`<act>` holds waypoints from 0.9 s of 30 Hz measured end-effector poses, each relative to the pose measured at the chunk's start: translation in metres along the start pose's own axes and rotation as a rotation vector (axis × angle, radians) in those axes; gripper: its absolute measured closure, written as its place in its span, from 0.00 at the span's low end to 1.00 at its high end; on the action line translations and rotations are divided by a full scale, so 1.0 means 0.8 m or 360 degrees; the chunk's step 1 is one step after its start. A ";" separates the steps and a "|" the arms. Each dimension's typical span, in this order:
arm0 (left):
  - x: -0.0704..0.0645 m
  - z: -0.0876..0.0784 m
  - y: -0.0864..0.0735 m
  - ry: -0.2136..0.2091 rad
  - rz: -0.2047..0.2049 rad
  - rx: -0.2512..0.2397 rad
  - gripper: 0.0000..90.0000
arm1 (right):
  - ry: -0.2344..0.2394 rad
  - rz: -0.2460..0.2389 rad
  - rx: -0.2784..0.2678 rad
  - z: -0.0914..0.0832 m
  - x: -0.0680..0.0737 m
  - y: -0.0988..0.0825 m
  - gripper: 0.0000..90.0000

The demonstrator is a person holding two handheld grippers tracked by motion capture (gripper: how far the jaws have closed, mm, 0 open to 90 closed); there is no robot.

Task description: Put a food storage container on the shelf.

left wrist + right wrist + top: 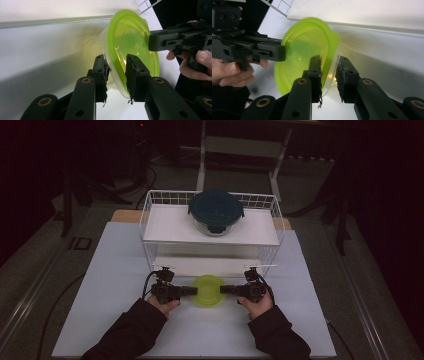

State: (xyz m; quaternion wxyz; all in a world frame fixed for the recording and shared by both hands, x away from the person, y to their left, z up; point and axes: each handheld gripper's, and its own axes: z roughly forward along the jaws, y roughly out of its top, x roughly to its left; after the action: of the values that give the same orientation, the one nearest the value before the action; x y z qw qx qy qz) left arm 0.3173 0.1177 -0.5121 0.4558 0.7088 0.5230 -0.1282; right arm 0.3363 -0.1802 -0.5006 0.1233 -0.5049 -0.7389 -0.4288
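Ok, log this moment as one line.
left gripper: shut on green bowl rim | right gripper: shut on opposite rim | bowl: on table, before wire rack

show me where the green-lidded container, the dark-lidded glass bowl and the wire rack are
green-lidded container (pixel 208 290), high view, middle of its lid
dark-lidded glass bowl (pixel 215 210), high view, top of its lid
wire rack (pixel 170 197), high view, back rim

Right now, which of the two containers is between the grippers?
The yellow-green bowl on the table, gripped at its rim by the left gripper and right gripper. The glass container with the dark lid sits apart on the rack's top shelf.
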 end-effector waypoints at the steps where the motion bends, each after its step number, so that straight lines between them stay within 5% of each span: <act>1: 0.001 0.000 0.000 -0.0007 -0.0002 -0.0001 0.79 | 0.0023 0.0013 0.0003 0.000 -0.001 -0.001 0.84; 5: 0.000 -0.002 0.000 -0.0015 -0.0033 0.0018 0.82 | 0.0082 0.0038 0.0013 -0.002 -0.001 -0.006 0.85; 10: -0.008 -0.006 0.000 0.0006 -0.0041 0.0050 0.85 | 0.0044 0.0056 0.0002 -0.006 0.007 -0.011 0.88; 14: -0.010 -0.009 -0.003 -0.0010 -0.0037 0.0024 0.88 | -0.0014 -0.0013 -0.0022 -0.011 0.018 -0.013 0.90; 27: -0.039 -0.035 0.000 -0.0007 0.0135 -0.0049 0.89 | 0.0014 -0.0134 -0.0075 -0.033 0.039 -0.011 0.90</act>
State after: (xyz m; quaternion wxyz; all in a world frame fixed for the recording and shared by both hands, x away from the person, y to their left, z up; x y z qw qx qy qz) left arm 0.2959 0.1200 -0.4766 0.4729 0.7229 0.4933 -0.1023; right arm 0.3076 -0.1809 -0.4700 0.0964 -0.4742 -0.7488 -0.4530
